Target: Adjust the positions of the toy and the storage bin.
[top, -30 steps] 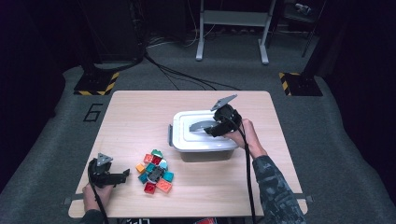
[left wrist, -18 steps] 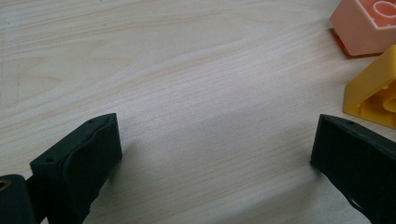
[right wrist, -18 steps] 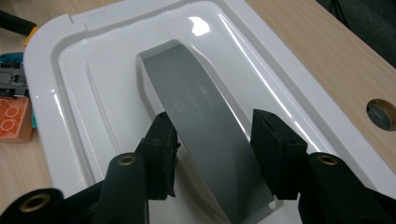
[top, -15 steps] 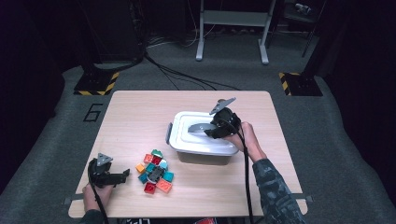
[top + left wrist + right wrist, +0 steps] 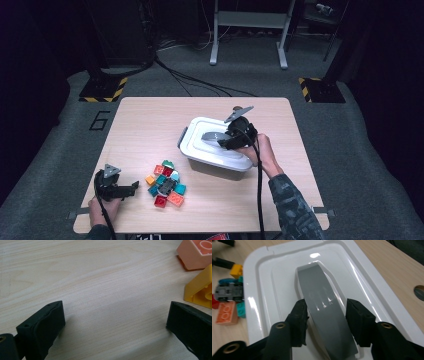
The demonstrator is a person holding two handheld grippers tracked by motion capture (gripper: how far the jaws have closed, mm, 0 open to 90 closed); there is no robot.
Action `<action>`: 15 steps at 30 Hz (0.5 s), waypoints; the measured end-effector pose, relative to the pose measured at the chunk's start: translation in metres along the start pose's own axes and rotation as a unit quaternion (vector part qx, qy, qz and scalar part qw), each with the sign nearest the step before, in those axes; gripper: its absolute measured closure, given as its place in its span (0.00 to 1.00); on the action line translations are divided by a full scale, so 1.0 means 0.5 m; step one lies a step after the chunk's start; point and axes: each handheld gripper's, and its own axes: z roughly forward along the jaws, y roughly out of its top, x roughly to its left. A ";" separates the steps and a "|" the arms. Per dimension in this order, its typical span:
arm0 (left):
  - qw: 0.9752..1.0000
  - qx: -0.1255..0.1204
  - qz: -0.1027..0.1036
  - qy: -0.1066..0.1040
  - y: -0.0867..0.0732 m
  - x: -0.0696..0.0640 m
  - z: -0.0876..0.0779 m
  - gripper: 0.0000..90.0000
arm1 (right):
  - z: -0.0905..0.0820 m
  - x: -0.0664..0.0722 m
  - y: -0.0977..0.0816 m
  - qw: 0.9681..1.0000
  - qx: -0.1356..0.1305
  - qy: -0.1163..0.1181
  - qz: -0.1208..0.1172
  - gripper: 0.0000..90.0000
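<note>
A white box (image 5: 216,168) with a white lid (image 5: 199,146) stands right of the table's middle. A grey handle (image 5: 322,290) runs along the lid (image 5: 262,290). My right gripper (image 5: 325,307) straddles that handle (image 5: 212,136) from above, one jaw pressed to each side. In the high view the right gripper (image 5: 226,140) sits on the lid's near right part. A pile of coloured bricks (image 5: 165,184) lies left of the box. My left gripper (image 5: 131,189) rests low at the front left, open, its jaws over bare wood (image 5: 115,315).
Just right of the left gripper's jaws lie an orange brick (image 5: 195,252) and a yellow brick (image 5: 200,290). In the right gripper view, an orange brick (image 5: 225,312) and a grey wheeled piece (image 5: 228,293) lie beyond the lid. The wooden table (image 5: 145,125) has bare room at back left.
The right gripper has edged slightly left and lower onto the lid's handle. The left gripper and the bricks have not moved.
</note>
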 end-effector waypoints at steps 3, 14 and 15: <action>1.000 0.002 0.000 0.000 0.000 0.000 0.000 0.02 | -0.004 -0.006 0.008 1.000 -0.017 0.015 -0.011 0.50; 1.000 -0.001 0.000 0.000 0.000 0.000 0.000 0.02 | 0.027 0.010 0.038 0.997 0.000 0.033 -0.074 0.69; 1.000 -0.001 0.000 0.000 0.000 0.000 0.000 0.02 | 0.027 0.012 0.038 0.997 0.002 0.032 -0.071 0.70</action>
